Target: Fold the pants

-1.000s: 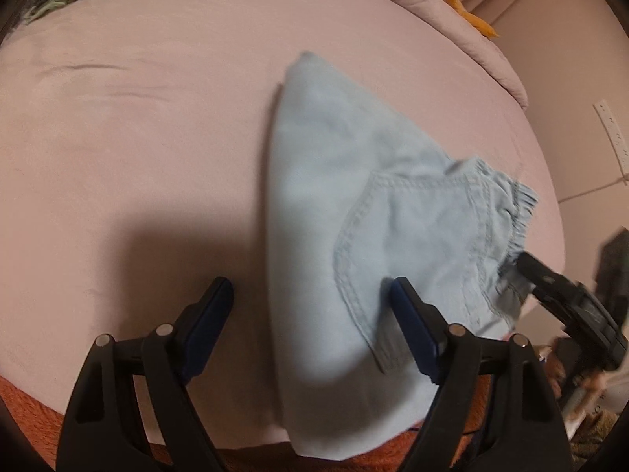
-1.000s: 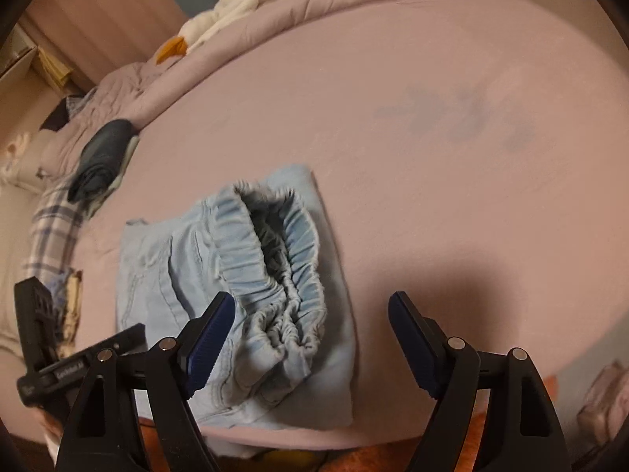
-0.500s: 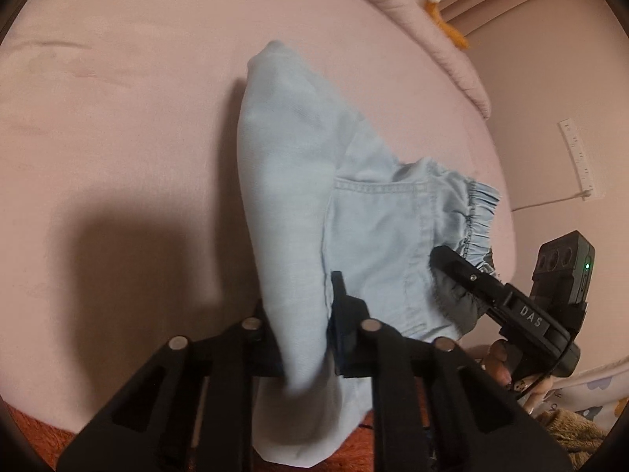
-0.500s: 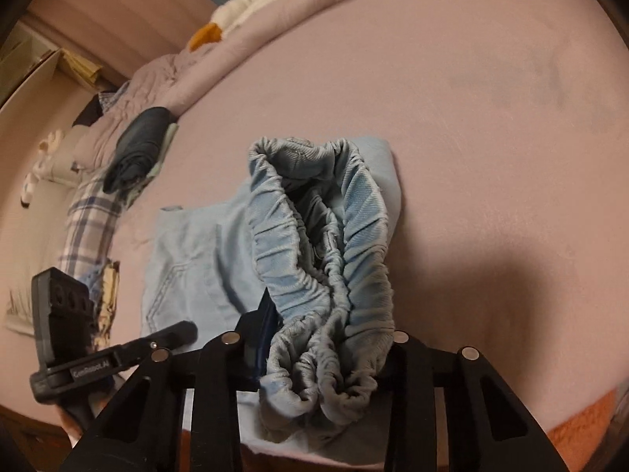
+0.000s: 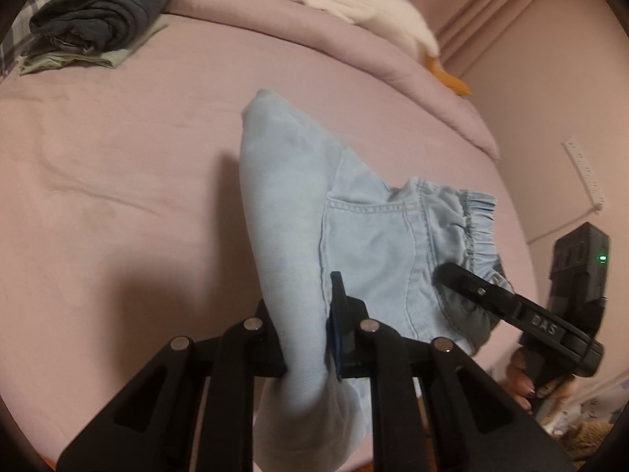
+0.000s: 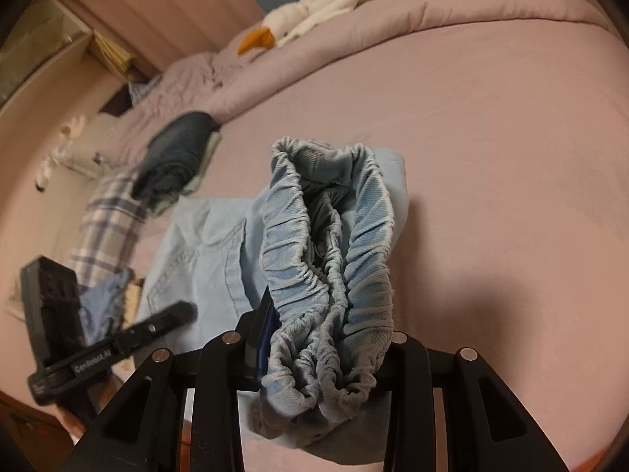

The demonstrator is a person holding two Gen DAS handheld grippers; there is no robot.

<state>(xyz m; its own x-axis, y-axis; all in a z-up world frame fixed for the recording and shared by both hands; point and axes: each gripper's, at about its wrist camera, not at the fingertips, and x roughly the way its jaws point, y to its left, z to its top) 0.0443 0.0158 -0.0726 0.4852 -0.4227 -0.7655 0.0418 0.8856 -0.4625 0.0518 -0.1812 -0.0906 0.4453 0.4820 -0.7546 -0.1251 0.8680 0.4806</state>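
The light blue pants (image 5: 365, 236) lie partly folded on the pink bed (image 5: 118, 181), near its front edge, and both pairs of tongs grip them. The left tongs (image 5: 310, 338) are closed tight on a folded edge of the plain fabric, which rises in a ridge away from the jaws and also hangs down below them over the edge of the bed. The right tongs (image 6: 326, 358) are closed on the bunched elastic waistband (image 6: 326, 259), whose gathered folds stand up in a loop directly ahead of the jaws. From the left wrist view, the right tongs can also be seen entering from the right side and biting the waistband, with a hand (image 5: 530, 381) on the handle below. A back pocket (image 5: 365, 244) with stitched seams faces up between the two grip points. At the far side of the bed a dark folded garment (image 5: 102, 11) sits on a pale green folded piece (image 5: 78, 59), well apart from the pants. A plaid cloth (image 6: 110, 220) lies just beside that stack. A white plush goose (image 5: 354, 0) with an orange beak and feet rests along the rolled bedding at the head of the bed.
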